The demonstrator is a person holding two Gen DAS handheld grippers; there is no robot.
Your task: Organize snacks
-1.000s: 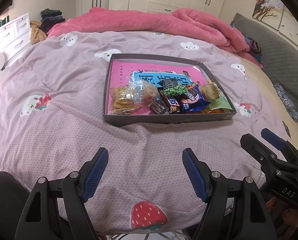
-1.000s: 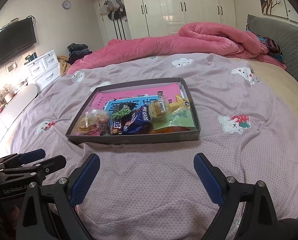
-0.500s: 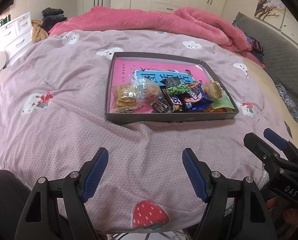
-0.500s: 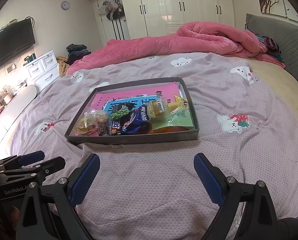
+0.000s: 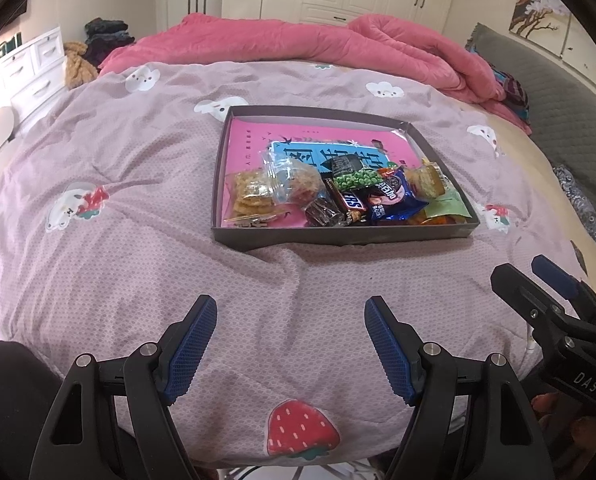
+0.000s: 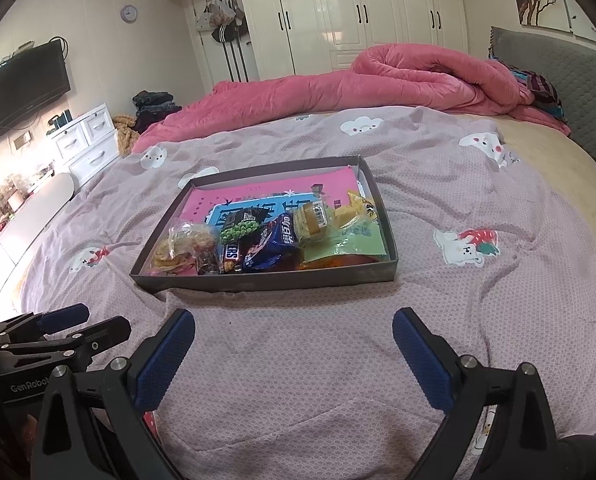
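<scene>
hidden: pink book under snacks | orange packet mostly covered | unreadable: book text

Bed covered by mauve sheet with a fine dot pattern; printed motifs: white clouds, bunnies, 1 strawberry at the near edge. Sheet is creased near the middle.

Pink duvet lies bunched along the far side of the bed, rolled thicker toward the right. Grey quilted headboard on the right, striped clothing heaped against it.

Far wall: cream wardrobe with dark handles. Left wall: black TV mounted, round clock higher up. White drawer unit below the TV, dark folded clothes just beside it.
</scene>
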